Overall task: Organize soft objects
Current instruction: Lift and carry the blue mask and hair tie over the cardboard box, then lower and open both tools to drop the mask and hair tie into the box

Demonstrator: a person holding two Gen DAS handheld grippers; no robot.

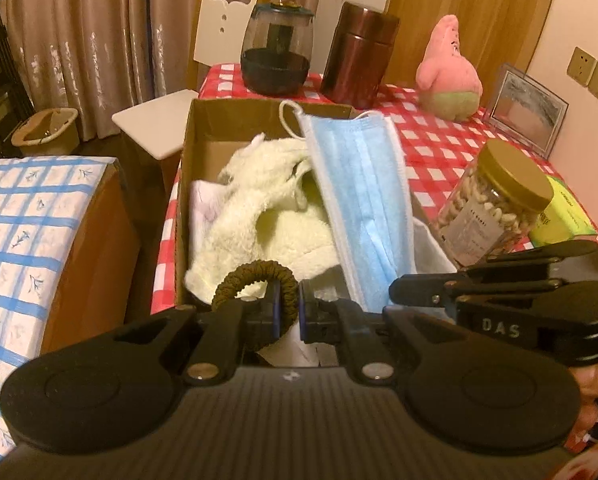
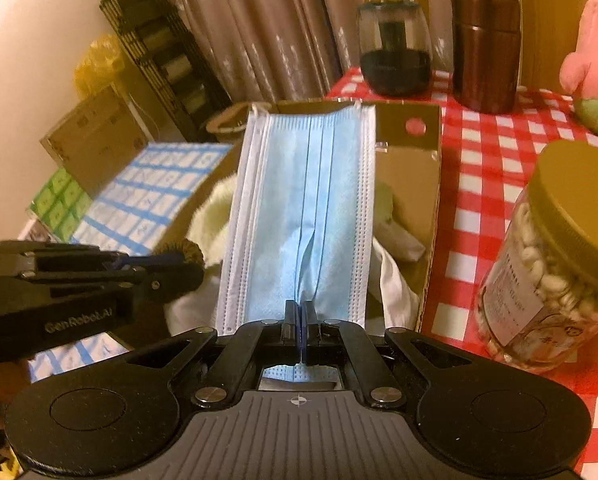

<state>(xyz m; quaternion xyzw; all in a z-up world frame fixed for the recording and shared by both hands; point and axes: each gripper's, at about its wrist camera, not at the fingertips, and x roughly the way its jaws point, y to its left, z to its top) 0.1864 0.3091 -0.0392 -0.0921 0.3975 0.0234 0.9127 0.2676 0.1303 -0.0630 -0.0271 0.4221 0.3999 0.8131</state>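
Observation:
My left gripper (image 1: 289, 304) is shut on a dark brown hair scrunchie (image 1: 255, 280) and holds it over the near end of an open cardboard box (image 1: 219, 108). My right gripper (image 2: 301, 312) is shut on a blue face mask (image 2: 305, 200), which stretches out over the box (image 2: 407, 168). The mask (image 1: 359, 200) also shows in the left wrist view, above a cream fluffy towel (image 1: 259, 208) and white cloth (image 1: 203, 204) lying in the box. The left gripper (image 2: 179, 264) with the scrunchie shows at left in the right wrist view.
The box sits on a red checked tablecloth (image 1: 439, 144). A jar of nuts (image 1: 495, 204), a green packet (image 1: 559, 216), a pink plush toy (image 1: 451, 68), a brown canister (image 1: 359, 52), a dark glass jar (image 1: 277, 48) and a picture frame (image 1: 527, 108) stand around. A white chair (image 1: 159, 120) is behind.

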